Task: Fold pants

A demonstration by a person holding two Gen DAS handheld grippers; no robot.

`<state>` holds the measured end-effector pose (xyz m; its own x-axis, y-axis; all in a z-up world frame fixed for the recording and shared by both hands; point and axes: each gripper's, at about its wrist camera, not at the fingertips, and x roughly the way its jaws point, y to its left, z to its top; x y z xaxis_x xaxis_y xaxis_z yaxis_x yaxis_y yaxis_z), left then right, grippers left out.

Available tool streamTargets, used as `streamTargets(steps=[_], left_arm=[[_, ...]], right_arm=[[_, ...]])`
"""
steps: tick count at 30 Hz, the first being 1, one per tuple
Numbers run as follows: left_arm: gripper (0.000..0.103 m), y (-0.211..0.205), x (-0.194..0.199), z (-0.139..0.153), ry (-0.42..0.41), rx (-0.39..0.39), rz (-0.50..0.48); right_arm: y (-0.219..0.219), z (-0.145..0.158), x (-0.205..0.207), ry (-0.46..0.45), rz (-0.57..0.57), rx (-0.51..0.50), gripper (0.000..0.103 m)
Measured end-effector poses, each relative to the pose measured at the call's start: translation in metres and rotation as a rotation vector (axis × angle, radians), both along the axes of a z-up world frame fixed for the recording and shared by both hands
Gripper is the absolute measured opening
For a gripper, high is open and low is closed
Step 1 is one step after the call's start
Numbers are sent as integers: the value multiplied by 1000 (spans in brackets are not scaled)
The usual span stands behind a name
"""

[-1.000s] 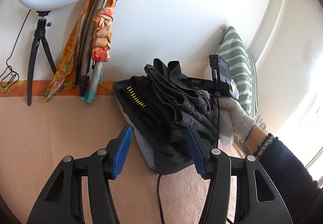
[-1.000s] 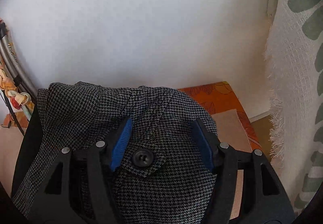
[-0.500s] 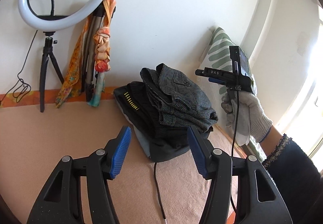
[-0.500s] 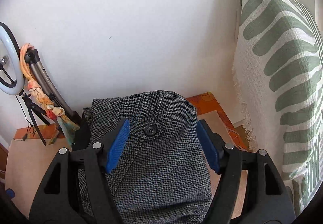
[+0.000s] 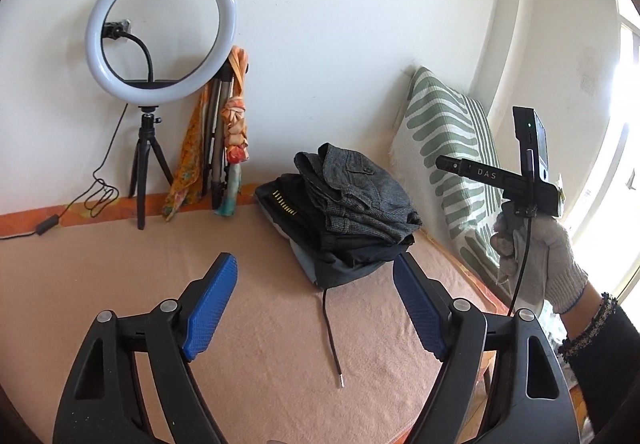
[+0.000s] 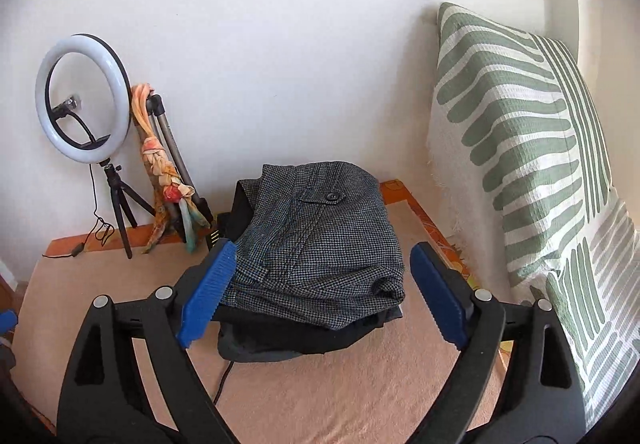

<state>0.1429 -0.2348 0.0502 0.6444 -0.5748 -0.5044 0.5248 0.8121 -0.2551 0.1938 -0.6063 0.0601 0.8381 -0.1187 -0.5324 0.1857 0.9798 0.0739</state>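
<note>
Folded grey houndstooth pants (image 5: 360, 188) (image 6: 320, 244) lie on top of a stack of dark folded garments (image 5: 340, 256) (image 6: 280, 340) at the back of the peach-covered surface (image 5: 200, 252). My left gripper (image 5: 316, 308) is open and empty, held back from the stack. My right gripper (image 6: 320, 300) is open and empty, held above and in front of the stack. In the left wrist view its body (image 5: 520, 180) shows at the right in a gloved hand.
A ring light on a tripod (image 5: 160, 32) (image 6: 84, 100) and a folded stand with an orange scarf (image 5: 232, 132) stand against the wall at the left. A green-striped pillow (image 5: 452, 164) (image 6: 520, 164) leans at the right. A drawstring (image 5: 332, 340) trails from the stack.
Both grippers have pulled back from the stack. The right gripper has lifted off the houndstooth pants, which now lie folded on top.
</note>
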Motion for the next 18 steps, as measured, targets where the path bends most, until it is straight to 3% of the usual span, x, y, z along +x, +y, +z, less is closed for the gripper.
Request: streamTargets(steps=[6, 9, 18], left_arm=[[82, 12, -27, 4, -26, 19, -2], [82, 17, -37, 3, -29, 15, -8], [82, 33, -48, -19, 8, -24, -11]], right_arm=[[29, 14, -50, -26, -7, -18, 92], [45, 16, -70, -41, 3, -19, 103], [77, -1, -112, -50, -24, 9, 103]])
